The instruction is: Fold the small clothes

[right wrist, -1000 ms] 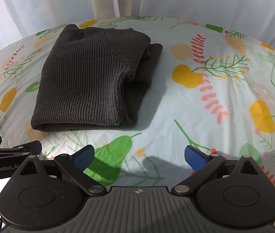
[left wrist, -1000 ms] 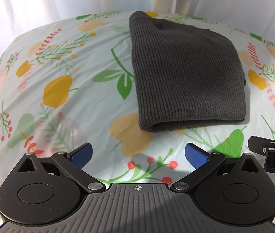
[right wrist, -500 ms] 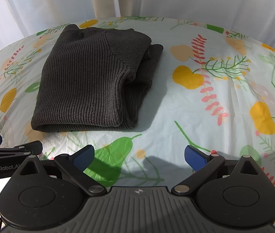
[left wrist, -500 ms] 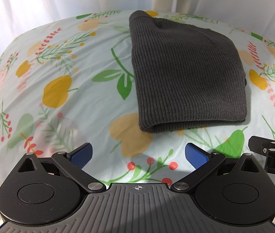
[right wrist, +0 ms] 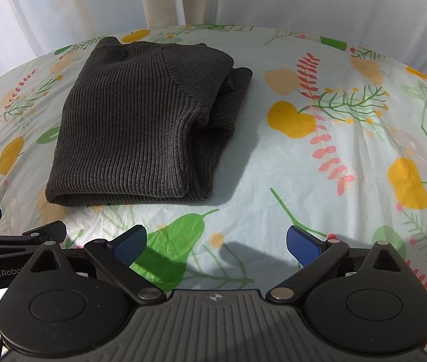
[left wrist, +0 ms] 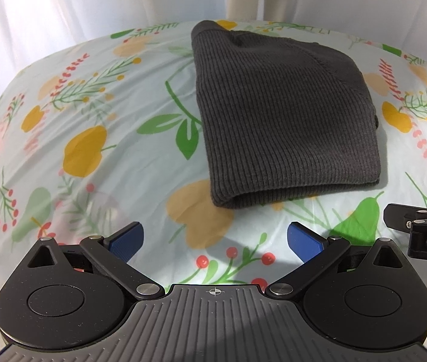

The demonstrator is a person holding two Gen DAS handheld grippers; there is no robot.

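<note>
Floral tablecloth point(left wrist: 98, 138) under folded dark sweater point(left wrist: 283, 120), left gripper point(left wrist: 215, 238) and right gripper point(right wrist: 216, 241) both wide, empty, level, just short of it.

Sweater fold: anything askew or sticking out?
Slightly. The dark ribbed sweater lies folded on the floral tablecloth, but in the right wrist view an under layer pokes out past its right edge, so that side is uneven. Both claws, left and right, are open, clear of it.

Folded dark sweater point(right wrist: 141, 126) beyond wide-spread tongs point(right wrist: 216, 241)
</note>
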